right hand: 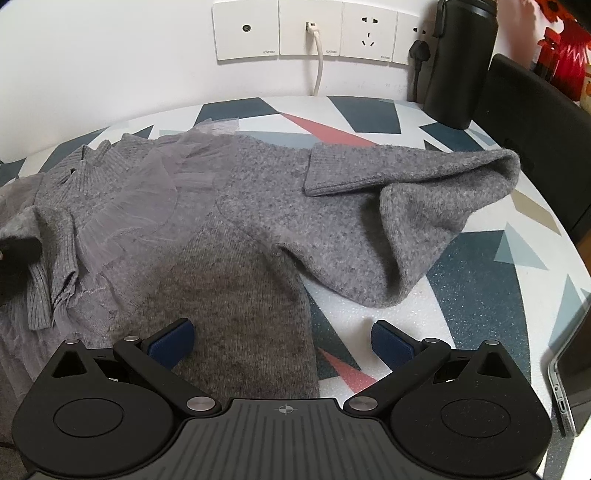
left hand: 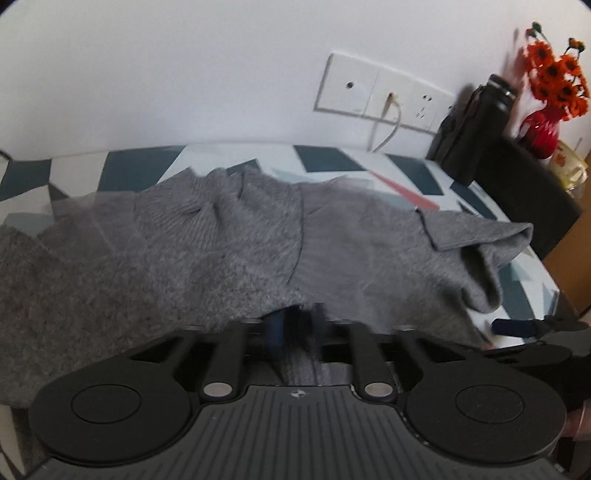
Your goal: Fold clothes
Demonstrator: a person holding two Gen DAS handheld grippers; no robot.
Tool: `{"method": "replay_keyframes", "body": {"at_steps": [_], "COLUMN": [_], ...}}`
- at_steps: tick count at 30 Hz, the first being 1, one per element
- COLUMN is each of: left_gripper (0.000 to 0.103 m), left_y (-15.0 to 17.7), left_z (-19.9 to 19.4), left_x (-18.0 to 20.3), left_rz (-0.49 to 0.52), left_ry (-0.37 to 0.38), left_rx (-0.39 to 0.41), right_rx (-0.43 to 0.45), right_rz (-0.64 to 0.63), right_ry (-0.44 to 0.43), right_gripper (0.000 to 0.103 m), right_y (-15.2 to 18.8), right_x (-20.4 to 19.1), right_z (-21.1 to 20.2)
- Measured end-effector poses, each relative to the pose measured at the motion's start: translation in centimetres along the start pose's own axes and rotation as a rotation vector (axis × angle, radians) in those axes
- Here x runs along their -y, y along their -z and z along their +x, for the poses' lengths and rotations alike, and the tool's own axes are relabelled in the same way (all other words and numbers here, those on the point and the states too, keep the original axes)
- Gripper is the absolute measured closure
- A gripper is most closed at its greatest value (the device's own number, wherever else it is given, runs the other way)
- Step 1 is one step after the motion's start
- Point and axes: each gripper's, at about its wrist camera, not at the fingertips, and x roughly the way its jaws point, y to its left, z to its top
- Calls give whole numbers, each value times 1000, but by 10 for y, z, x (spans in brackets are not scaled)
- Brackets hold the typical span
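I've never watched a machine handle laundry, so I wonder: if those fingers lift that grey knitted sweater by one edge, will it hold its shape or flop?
The grey sweater will probably flop: its sleeve already lies doubled over in soft folds. The thick, fuzzy knit suggests it will grip rather than slip. The thin gauzy frill likely sags and shifts first.

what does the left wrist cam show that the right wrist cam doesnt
Only the left wrist view shows the orange flowers in their red vase. Only the right wrist view shows a phone at the table's edge and the right gripper, fingers apart over the hem. Both show the grey sweater, patterned tablecloth, wall sockets and black bottle.
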Motion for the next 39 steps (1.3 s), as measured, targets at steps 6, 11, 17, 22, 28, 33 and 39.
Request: {"method": "replay_keyframes", "body": {"at_steps": [6, 11, 17, 22, 28, 33, 39], "left_gripper": [35, 32, 33, 32, 32, 32, 33], "left_y": [1, 20, 66, 77, 70, 63, 57], "left_z": [-64, -120, -123, -113, -87, -66, -52], "left_x": [-18, -58, -129, -132, -128, -130, -136], "left_rz": [10, -24, -253, -219, -114, -53, -90], "left_ry": [22, -115, -241, -290, -338, -388, -380], "left_rx": [107, 207, 32, -7, -18, -22, -21], "right_rx": [33, 105, 105, 101, 53, 142, 323], "right_rz": [-3, -78, -261, -377, -406, -433, -359], "right_ry": [-36, -145, -251, -270, -252, -136, 24], "right_gripper": [1, 2, 2, 20, 69, 91, 92], "right_y": [-7, -18, -16, -18, -27, -45, -70], "right_x": [-7, -32, -90, -129, -147, -141, -108], "right_z": [-18, -39, -39, -22, 1, -5, -14]}}
